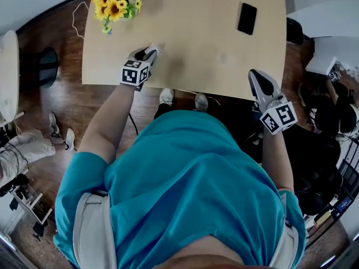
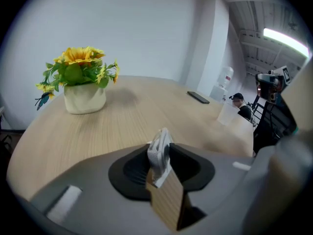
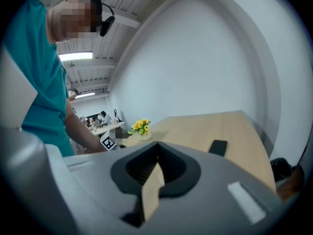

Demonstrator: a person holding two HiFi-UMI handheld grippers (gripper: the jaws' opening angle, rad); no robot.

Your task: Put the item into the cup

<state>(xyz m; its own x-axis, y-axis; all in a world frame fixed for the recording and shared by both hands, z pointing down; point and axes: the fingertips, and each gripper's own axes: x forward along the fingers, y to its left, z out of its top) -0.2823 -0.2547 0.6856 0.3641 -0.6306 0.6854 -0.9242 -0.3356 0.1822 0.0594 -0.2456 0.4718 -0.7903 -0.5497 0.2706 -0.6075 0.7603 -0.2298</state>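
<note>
From the head view, a pot of yellow flowers (image 1: 115,7) stands at the far left corner of a pale wooden table (image 1: 196,32). The left gripper (image 1: 151,50) rests over the tabletop on the near side of the flowers and a little to their right, its marker cube towards the person. A black phone (image 1: 247,18) lies well to the right of the flowers, near the table's far right edge. The right gripper (image 1: 255,74) hangs farthest from the flowers, beyond the table's near edge and over the dark floor (image 1: 61,100), pointing towards the table. The person's teal shirt (image 1: 190,189) fills the lower part of the view.

In the left gripper view, the jaws are closed on the item (image 2: 160,151), a small crumpled white piece pinched upright between the black pads (image 2: 132,168). The flowers sit in a cream pot to the left of the jaws, across a stretch of bare tabletop. The phone lies far to the right of the pot, and the translucent cup (image 2: 227,114) stands farther right still, by the table's edge, well apart from the held item.

In the right gripper view, the jaws are together with nothing between them, only a sliver of tabletop showing below the pads (image 3: 168,168). The flowers appear small and distant, left of the jaw tips, with the left gripper's marker cube just to their left and the phone well to their right.
</note>
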